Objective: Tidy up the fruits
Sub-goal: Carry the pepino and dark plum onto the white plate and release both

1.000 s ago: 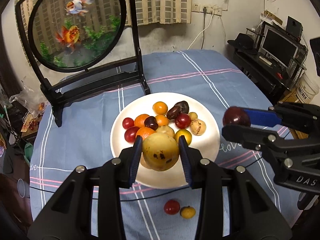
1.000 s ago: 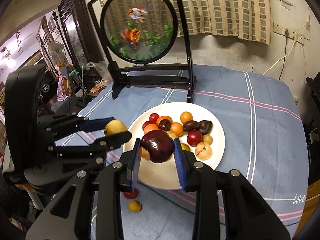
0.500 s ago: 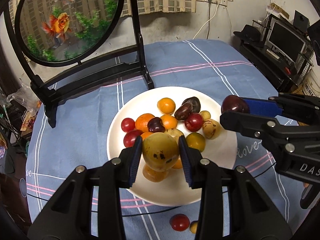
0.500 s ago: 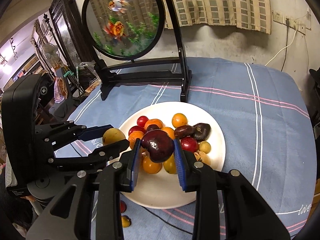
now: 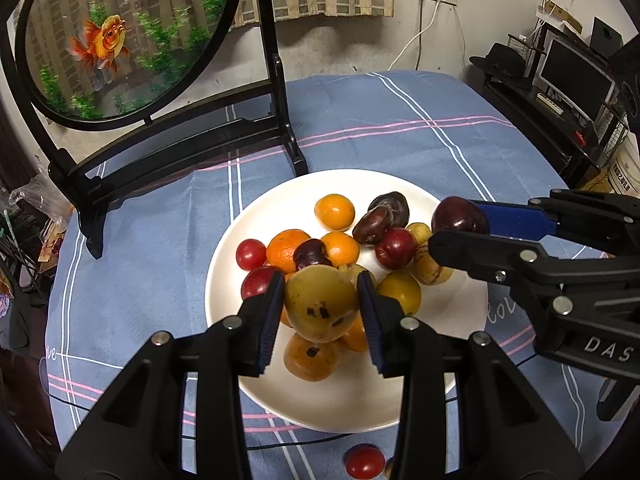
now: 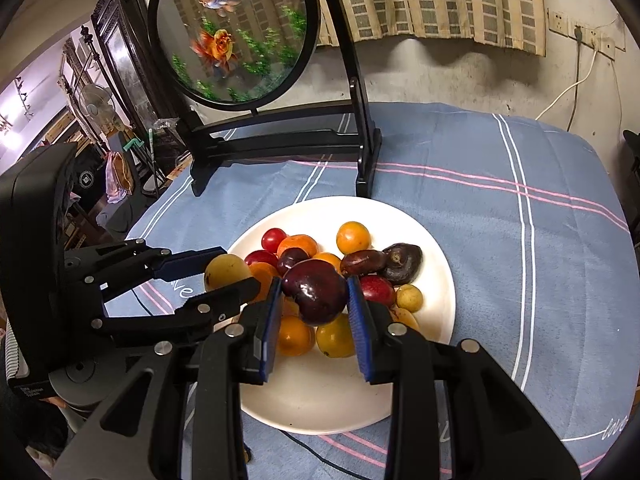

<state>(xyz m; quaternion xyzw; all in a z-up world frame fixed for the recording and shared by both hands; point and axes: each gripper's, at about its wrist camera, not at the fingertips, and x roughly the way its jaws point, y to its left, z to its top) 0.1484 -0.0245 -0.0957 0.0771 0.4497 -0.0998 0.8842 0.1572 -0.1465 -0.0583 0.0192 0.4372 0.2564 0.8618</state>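
My left gripper (image 5: 321, 304) is shut on a yellow spotted fruit (image 5: 320, 307), held just over the near side of the white plate (image 5: 360, 408). My right gripper (image 6: 313, 297) is shut on a dark red plum (image 6: 316, 290), also above the plate (image 6: 424, 232). Each gripper shows in the other view: the right one (image 5: 460, 226) at the plate's right edge with the plum (image 5: 460, 214), the left one (image 6: 230, 276) at the plate's left edge with the yellow fruit (image 6: 226, 272). Several oranges, plums and brown fruits lie piled on the plate.
A round goldfish screen on a black stand (image 5: 120, 36) rises behind the plate on the blue striped cloth (image 5: 400, 120). A red fruit (image 5: 363, 462) lies on the cloth near the front edge. A thin black cable (image 5: 280, 446) runs under the plate. A desk with a monitor (image 5: 576, 76) is at the right.
Both grippers have moved forward and down towards the plate, each keeping its fruit. The plate now looms larger, and the loose fruits on the cloth have slid to the bottom edge.
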